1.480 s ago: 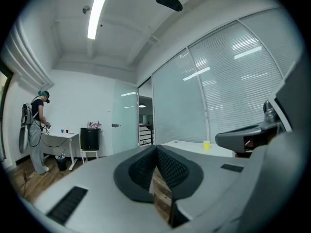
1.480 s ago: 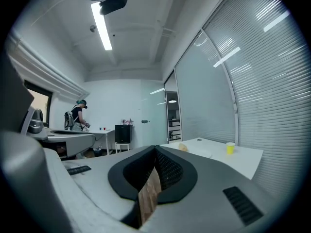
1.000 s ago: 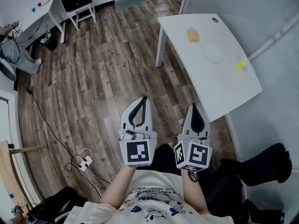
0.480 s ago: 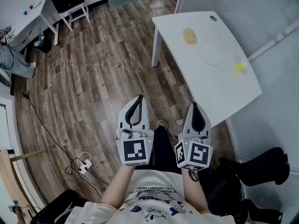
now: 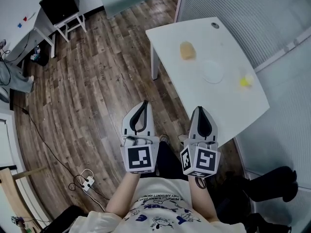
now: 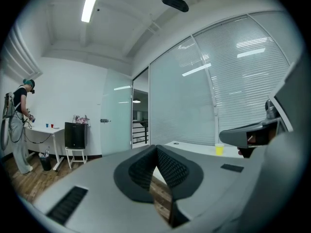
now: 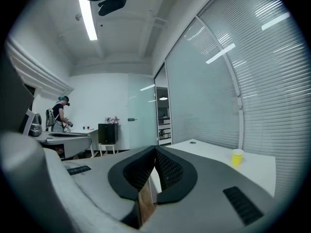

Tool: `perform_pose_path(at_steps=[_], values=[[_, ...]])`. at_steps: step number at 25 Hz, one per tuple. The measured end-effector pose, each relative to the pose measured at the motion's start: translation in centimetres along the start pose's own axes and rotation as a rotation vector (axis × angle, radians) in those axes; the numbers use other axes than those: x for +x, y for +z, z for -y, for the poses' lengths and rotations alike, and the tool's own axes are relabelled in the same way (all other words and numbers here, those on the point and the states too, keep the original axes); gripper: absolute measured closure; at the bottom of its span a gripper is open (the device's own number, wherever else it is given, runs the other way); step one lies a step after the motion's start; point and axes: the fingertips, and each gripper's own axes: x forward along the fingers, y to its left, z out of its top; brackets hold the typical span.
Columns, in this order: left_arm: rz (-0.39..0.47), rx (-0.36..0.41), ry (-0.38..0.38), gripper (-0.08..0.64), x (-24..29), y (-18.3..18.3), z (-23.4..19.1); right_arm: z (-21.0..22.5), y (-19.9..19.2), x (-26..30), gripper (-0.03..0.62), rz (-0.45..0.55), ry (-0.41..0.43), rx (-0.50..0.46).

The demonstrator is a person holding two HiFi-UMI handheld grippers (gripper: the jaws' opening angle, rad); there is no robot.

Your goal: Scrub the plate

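So the person is standing on the wood floor a bit back from the white desk, with both grippers held out in front of the chest, side by side and pointing roughly level. The left gripper has its fingers pressed together at the tips with nothing in them; all you see past them is floor. Same story for the right gripper: fingers closed tip to tip, holding nothing. From the head view the right one's tip sits over the near edge of the desk in the picture, and the left one is over bare floor. The plate is a small white one lying flat out on the desk, well apart from both grippers, so neither is touching it. It sits between a tan sponge on the far-left side and a little yellow cup toward the right edge, near both but not touching either. There's also a round cable hole at the far corner of the desk. Behind the desk is a glass wall with blinds. Off to the left there's a black box on a small white stand, and a power strip with its cable lies on the floor near the person's feet. In the left gripper view you can make out another person standing at a counter at the far side of the room.
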Motion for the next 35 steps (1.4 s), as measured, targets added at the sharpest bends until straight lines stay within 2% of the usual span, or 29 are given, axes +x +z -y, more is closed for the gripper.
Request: perform_pose_path(at_steps=[11, 18, 27, 35], values=[[-0.001, 0.005, 0.023, 0.535, 9.2, 2.5, 2.0, 5.5, 2.4, 8.0, 0.572, 0.009, 0.027, -0.002], [-0.039, 0.019, 0.001, 0.535, 12.7, 2.0, 3.3, 8.9, 2.1, 10.3, 0.572, -0.006, -0.010, 0.036], [-0.057, 0.038, -0.082, 0.535, 17.5, 1.3, 4.9, 12.0, 1.2, 12.3, 0.572, -0.016, -0.107, 0.070], [-0.102, 0.040, -0.225, 0.535, 24.1, 1.0, 6.3, 15.1, 0.8, 15.9, 0.572, -0.041, -0.250, 0.082]])
